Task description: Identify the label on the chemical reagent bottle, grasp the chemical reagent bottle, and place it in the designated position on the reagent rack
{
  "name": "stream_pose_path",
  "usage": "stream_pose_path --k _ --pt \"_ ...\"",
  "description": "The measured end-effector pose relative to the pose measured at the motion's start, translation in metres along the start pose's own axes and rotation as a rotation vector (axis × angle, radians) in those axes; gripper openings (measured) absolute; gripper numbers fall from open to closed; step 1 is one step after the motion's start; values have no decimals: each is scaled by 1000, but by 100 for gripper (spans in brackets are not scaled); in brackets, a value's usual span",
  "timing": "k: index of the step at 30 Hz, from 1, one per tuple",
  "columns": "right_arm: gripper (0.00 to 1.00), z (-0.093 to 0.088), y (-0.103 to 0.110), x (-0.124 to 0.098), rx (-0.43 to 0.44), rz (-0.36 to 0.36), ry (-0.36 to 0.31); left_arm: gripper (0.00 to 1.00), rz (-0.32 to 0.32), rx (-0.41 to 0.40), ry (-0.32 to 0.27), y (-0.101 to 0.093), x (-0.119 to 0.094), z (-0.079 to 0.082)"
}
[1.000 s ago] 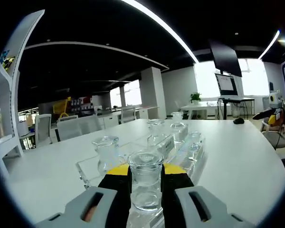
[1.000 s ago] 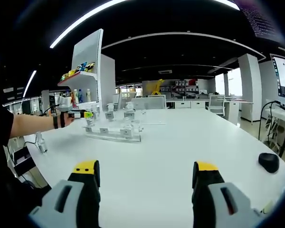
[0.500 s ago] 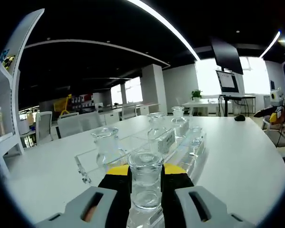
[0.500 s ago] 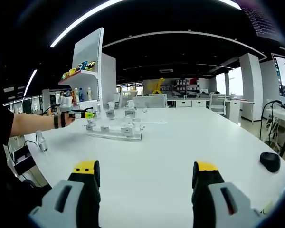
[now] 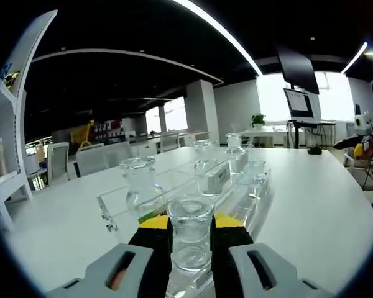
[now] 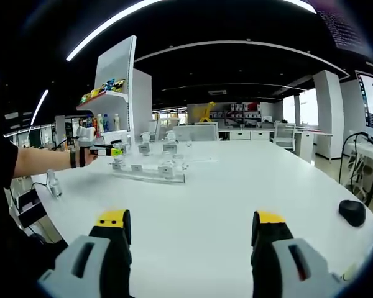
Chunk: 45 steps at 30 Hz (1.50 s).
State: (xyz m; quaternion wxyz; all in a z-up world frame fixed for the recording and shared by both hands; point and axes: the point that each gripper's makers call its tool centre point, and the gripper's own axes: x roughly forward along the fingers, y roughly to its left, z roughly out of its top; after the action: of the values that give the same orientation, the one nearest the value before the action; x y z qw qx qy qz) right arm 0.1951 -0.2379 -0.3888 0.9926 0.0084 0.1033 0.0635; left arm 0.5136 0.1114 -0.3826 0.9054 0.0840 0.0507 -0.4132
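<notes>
Left gripper view: my left gripper (image 5: 190, 239) has its yellow-tipped jaws pressed against both sides of a clear glass reagent bottle (image 5: 190, 231), upright, held at the near end of the clear acrylic reagent rack (image 5: 174, 192). Another glass bottle (image 5: 140, 186) stands in the rack to its left; further bottles (image 5: 235, 152) sit along the rack beyond, behind a white label card (image 5: 217, 180). All on the white table (image 5: 311, 205).

Right gripper view: far left, my forearm (image 6: 43, 162) reaches to the rack (image 6: 148, 171). A small bottle (image 6: 51, 184) stands alone near the table edge. My right gripper (image 6: 191, 233) hangs over bare tabletop, jaws spread wide, holding nothing. A black mouse (image 6: 352, 212) lies at far right.
</notes>
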Motion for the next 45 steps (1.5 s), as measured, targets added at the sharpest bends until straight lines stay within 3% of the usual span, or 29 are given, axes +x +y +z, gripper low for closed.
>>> stream_pose_path --k 32,45 --pt "76 1 -2 0 2 -3 -5 23 6 -83 0 4 2 -9" --pt "76 -1 0 0 0 -2 0 23 12 -81 -15 2 2 -13"
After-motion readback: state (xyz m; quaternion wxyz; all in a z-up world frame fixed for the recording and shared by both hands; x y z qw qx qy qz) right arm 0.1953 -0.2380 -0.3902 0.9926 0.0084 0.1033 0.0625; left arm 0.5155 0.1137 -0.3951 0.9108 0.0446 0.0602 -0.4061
